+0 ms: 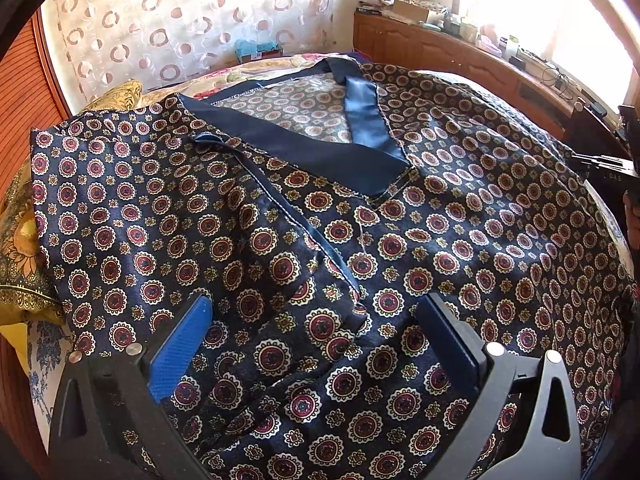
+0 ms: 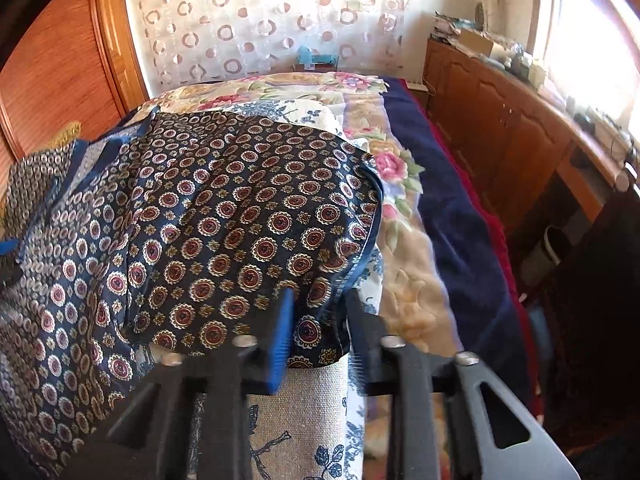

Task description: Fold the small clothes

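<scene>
Left wrist view shows the garment [image 1: 304,216] — a navy satin top printed with red-and-cream medallions and trimmed with a plain dark blue collar band [image 1: 304,148] — spread across the bed [image 1: 256,68], its neckline toward the far end. A seamed edge runs diagonally down the middle of the cloth, and one panel is laid over another along it. The left hand-held gripper [image 1: 316,344] stands over the near part of the fabric with its jaws spread wide; the blue pad [image 1: 182,348] sits at one side, the dark finger at the other, and cloth lies under the gap without being pinched.

From the right wrist view, the same garment [image 2: 240,216] bunches up at its right edge, lifted into a shallow hump. The right hand-held gripper [image 2: 316,320] has its jaws drawn narrow on the hem there — a fold of printed fabric sits between the blue pad [image 2: 282,340] and the dark finger, and the picture is blurred around them.

Under the garment lie a floral bedspread [image 2: 400,208] with pink roses and a blue-and-white printed cloth [image 2: 320,452]. A yellow patterned cushion [image 1: 24,256] rests just beside the garment's left side. Beyond the bed hangs a sheer curtain [image 1: 180,28] with ring patterns, and a wooden cabinet [image 2: 512,128] with clutter on top runs along the bright window wall.
</scene>
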### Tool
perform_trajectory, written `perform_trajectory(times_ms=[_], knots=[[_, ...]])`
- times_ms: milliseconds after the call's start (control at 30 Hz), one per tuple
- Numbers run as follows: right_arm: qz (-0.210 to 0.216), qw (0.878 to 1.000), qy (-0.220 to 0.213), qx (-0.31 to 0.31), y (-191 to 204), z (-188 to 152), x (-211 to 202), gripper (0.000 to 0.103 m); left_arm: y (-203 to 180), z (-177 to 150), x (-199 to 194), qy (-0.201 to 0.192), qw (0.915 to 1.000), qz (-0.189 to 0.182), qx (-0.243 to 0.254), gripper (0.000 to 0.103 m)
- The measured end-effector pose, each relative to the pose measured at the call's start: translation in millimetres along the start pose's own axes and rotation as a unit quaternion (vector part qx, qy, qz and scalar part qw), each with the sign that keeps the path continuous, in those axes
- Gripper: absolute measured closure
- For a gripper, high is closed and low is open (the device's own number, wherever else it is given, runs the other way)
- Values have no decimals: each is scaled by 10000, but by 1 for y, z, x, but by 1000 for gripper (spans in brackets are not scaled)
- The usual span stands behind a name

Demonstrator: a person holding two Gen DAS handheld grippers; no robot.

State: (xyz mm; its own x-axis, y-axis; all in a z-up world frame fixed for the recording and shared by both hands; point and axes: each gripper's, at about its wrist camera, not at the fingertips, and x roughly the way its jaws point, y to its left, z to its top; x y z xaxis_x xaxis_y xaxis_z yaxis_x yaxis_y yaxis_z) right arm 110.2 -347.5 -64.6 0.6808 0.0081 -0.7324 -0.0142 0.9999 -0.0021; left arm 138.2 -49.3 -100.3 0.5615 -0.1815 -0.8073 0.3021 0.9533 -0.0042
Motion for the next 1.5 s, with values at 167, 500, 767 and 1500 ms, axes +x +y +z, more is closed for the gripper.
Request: perform_trajectory(times_ms=[167,500,767,1500], knots=[[-275,9988,-290,-280,13,6,-15,97,0,0,0,-1,10000,0,1,0],[144,9908,-1203,-610,66,39,-61,98,-1,0,0,-2,10000,-2,0,0],[1247,9742,-1316,-1347,169,51,-72,94,-1,1,0,3,10000,2,-17,0],[662,9938,-353,-819,140,78,35,42,66,21,-65,-994,9924,60,-723,0]])
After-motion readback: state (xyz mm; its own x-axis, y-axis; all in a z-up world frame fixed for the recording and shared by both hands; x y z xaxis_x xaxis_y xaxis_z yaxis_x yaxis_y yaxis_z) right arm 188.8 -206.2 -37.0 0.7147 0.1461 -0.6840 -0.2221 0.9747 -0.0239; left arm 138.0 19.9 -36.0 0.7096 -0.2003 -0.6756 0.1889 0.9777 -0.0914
